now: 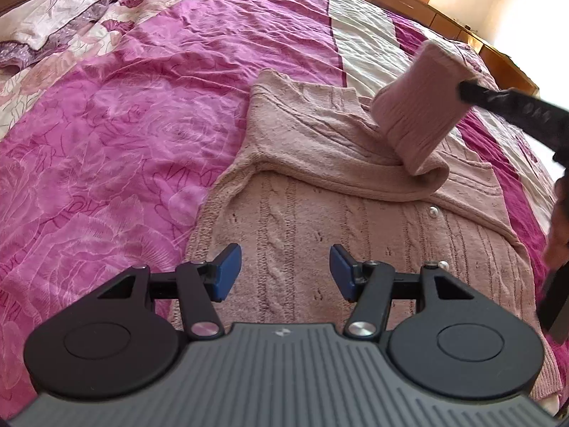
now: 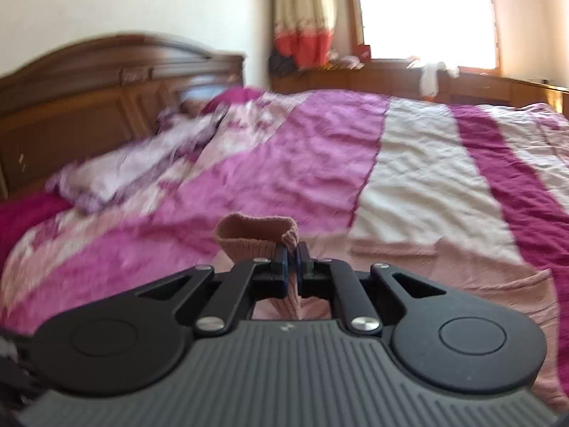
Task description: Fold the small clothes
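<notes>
A dusty-pink cable-knit cardigan (image 1: 320,213) with pearl buttons lies on the bed. One sleeve lies folded across its chest. My left gripper (image 1: 284,270) hovers open over the cardigan's lower body, nothing between its blue pads (image 1: 227,270). The ribbed sleeve cuff (image 1: 423,103) is lifted off the cardigan at the right, pinched by my right gripper (image 1: 466,87). In the right wrist view my right gripper (image 2: 292,265) is shut on the edge of the cuff (image 2: 249,236), whose open mouth stands up in front of the pads.
The bed carries a magenta, pink and white crumpled cover (image 1: 124,124). Floral pillows (image 2: 142,163) sit by the brown wooden headboard (image 2: 89,89). A wooden ledge (image 2: 391,78) below a bright window runs along the far side. A hand (image 1: 558,227) shows at the right edge.
</notes>
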Tool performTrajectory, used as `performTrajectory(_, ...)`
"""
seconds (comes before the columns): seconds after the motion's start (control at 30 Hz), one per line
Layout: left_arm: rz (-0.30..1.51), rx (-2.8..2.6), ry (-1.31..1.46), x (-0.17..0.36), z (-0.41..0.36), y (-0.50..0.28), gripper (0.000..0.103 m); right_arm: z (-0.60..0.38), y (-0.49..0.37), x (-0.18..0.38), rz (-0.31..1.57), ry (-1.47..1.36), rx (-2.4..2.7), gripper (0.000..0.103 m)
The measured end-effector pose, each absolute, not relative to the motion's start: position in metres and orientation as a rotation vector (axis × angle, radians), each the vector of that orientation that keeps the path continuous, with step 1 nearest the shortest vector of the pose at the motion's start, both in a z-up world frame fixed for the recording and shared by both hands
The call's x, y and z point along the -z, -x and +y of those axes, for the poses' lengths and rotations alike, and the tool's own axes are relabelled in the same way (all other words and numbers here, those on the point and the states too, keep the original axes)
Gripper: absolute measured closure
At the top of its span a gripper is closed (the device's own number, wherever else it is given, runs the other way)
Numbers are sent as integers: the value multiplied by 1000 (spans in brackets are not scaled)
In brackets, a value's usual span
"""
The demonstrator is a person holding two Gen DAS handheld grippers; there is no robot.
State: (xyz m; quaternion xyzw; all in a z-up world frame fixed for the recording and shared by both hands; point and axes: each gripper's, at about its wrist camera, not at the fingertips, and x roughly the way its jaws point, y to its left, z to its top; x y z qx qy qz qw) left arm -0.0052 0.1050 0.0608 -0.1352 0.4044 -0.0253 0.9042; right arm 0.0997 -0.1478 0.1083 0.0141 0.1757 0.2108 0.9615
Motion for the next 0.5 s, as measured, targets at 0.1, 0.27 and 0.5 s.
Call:
performTrajectory(0.1, 836, 61, 271, -61, 101, 3, 40, -170, -102, -116, 327, -51, -366, 96)
performTrajectory(0.27, 844, 96, 256, -61, 90, -1, 40, -209, -104, -119, 319, -124, -296, 96)
performTrajectory(0.5, 859, 140, 236, -59, 71, -10, 40, -249, -105, -112, 319, -177, -200, 96)
